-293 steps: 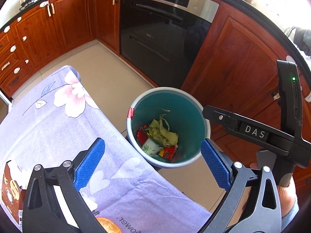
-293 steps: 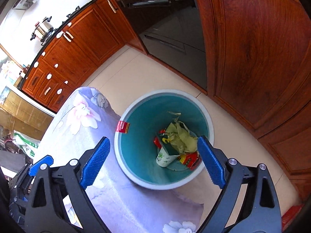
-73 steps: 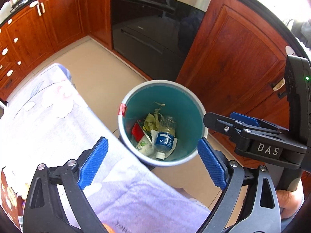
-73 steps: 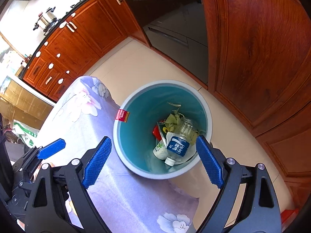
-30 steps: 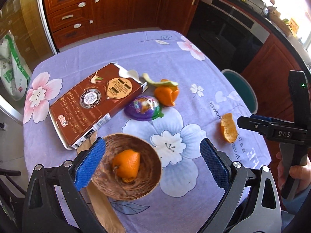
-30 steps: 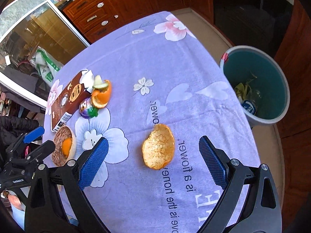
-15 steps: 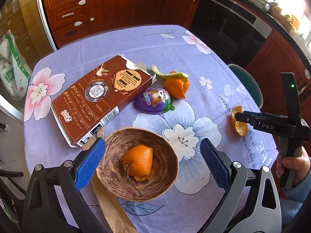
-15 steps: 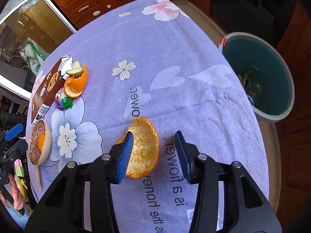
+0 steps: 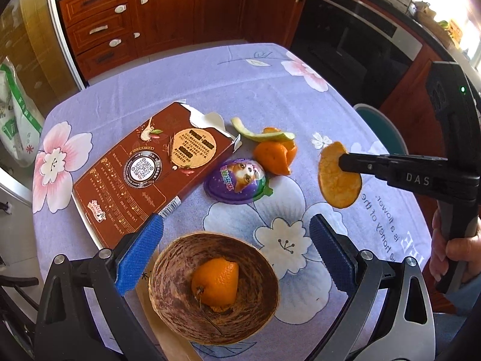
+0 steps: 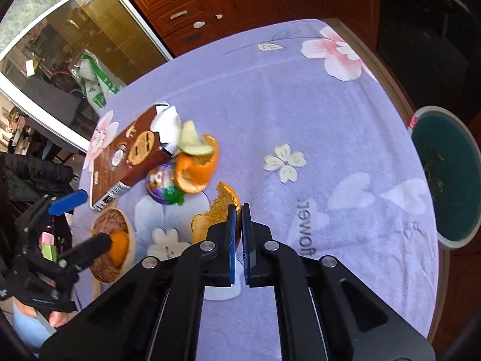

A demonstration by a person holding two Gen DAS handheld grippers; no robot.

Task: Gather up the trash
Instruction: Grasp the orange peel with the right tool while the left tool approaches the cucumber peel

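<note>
My right gripper [image 10: 237,210] is shut on the edge of a cupped orange peel [image 10: 216,213], its blue pads pressing on it as the jaws finish closing. In the left wrist view that peel [image 9: 336,183] hangs from the right gripper [image 9: 342,162] above the lilac flowered tablecloth [image 9: 270,90]. My left gripper [image 9: 234,231] is open over a brown shell bowl [image 9: 177,273] that holds an orange piece [image 9: 216,282]. Further back lie a brown carton [image 9: 150,168], a purple egg-shaped package [image 9: 237,180] and an orange peel [image 9: 273,153] with a green peel [image 9: 258,135]. The teal trash bin [image 10: 421,114] stands on the floor beyond the table's right edge.
Dark wooden cabinets [image 9: 186,9] and a black oven [image 9: 360,45] line the far side of the kitchen. A glass door [image 10: 75,30] with bags behind it is at the left. A person's hand [image 9: 451,255] holds the right gripper's handle.
The right gripper's jaws closed on the orange peel and lifted it off the cloth. The left gripper moved a little closer to the bowl.
</note>
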